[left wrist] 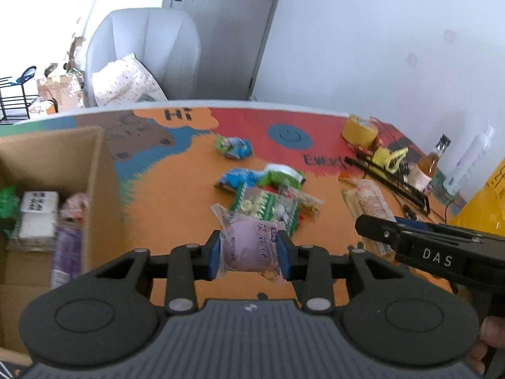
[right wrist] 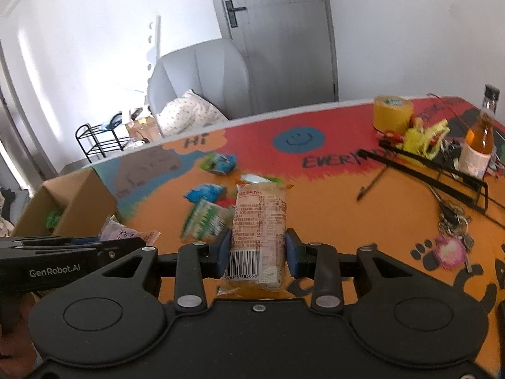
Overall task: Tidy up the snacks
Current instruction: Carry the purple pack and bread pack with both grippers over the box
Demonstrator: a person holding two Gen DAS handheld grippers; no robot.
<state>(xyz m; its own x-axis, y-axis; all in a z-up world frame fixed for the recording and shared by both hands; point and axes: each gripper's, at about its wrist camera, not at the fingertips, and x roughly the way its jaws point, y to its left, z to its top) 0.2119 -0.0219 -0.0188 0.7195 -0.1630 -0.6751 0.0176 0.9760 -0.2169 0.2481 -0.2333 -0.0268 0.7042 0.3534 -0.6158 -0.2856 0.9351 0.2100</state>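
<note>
While our left gripper pinches a purple bun packet between its blue pads above the near table, we see the cardboard box with snacks to the left and a snack pile just beyond. From the right wrist, our right gripper clamps a long cracker pack upright, the pile far-left of it.

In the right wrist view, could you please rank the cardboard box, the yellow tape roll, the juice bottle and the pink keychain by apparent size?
1. Cardboard box, clearly largest, though partly cut off.
2 and 3. Yellow tape roll and juice bottle look alike in size; I would not rank them.
4. Pink keychain, smallest, though it lies nearer the camera.
</note>
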